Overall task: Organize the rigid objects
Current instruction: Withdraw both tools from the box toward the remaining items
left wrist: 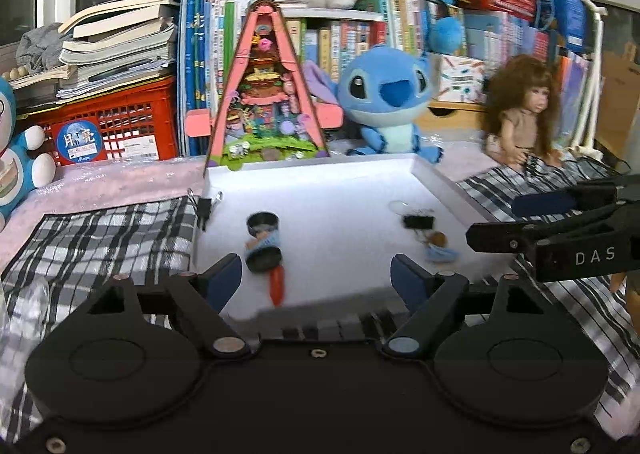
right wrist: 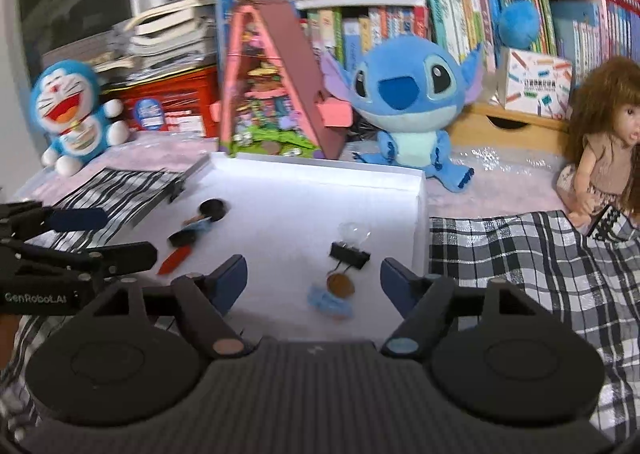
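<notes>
A white shallow tray point(left wrist: 436, 178) point(right wrist: 420, 190) lies on a plaid cloth. In it lie a small figure with black round ends and a red tail point(left wrist: 264, 250) point(right wrist: 192, 234), a black binder clip point(left wrist: 418, 221) point(right wrist: 349, 255), a clear bulb point(right wrist: 352, 232), a brown disc point(right wrist: 340, 285) and a light blue piece point(left wrist: 440, 253) point(right wrist: 330, 304). Another binder clip point(left wrist: 205, 208) grips the tray's left rim. My left gripper point(left wrist: 318, 278) is open and empty over the tray's near edge. My right gripper point(right wrist: 314, 278) is open and empty above the brown disc.
A pink A-frame toy house point(left wrist: 266, 94), a Stitch plush point(left wrist: 386, 98), a doll point(left wrist: 524, 114) and a Doraemon plush point(right wrist: 76, 114) stand behind the tray. Books and a red crate point(left wrist: 112, 126) fill the back. Plaid cloth point(right wrist: 520, 254) spreads on both sides.
</notes>
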`<state>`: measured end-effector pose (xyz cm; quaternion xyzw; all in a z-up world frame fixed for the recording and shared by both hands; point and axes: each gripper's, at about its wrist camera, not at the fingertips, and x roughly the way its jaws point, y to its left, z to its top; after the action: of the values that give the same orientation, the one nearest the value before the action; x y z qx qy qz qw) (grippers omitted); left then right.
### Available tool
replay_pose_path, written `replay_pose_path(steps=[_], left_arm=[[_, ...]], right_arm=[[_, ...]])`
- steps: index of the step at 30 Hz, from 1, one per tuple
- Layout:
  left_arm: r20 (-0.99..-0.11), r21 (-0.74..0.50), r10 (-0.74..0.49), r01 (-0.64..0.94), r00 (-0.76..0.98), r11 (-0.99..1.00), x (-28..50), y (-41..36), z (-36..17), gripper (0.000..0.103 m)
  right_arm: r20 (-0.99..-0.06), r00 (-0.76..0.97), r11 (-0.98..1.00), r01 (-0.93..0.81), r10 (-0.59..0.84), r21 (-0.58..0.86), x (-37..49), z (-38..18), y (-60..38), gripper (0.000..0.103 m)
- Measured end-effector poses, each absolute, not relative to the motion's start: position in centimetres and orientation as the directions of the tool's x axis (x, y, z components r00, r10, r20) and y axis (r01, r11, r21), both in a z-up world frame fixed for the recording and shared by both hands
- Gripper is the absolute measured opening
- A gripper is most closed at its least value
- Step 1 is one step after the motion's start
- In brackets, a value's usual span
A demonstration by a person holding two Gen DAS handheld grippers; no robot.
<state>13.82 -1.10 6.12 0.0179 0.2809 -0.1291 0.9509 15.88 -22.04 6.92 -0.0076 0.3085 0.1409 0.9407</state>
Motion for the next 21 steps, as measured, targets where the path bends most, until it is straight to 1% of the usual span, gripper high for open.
replay_pose_path(steps=[9,14,21], left_arm=[[-0.536,-0.043,-0.272,0.296,0.799,0.954,9.0,-1.6,5.2,0.082],[-0.534,-0.056,-0.291,0.31,0.794,0.949,7.0,-1.6,4.8,0.083],[-0.553,-0.092,-0.313,0.317,0.772,0.944,4.6,-1.2,3.7,0.083]], right_arm=[[-0.543,0.78,0.94,-0.339,0.31,0.051,10.8,7.3,-22.0,0.086],[-0.538,0.782,0.936,-0.348,0.316,0.043,8.8,6.9,-22.2,0.086],[-0.54,0.778,0.93,-0.367,0.32,0.023,6.1,6.0,-22.4,0.086]])
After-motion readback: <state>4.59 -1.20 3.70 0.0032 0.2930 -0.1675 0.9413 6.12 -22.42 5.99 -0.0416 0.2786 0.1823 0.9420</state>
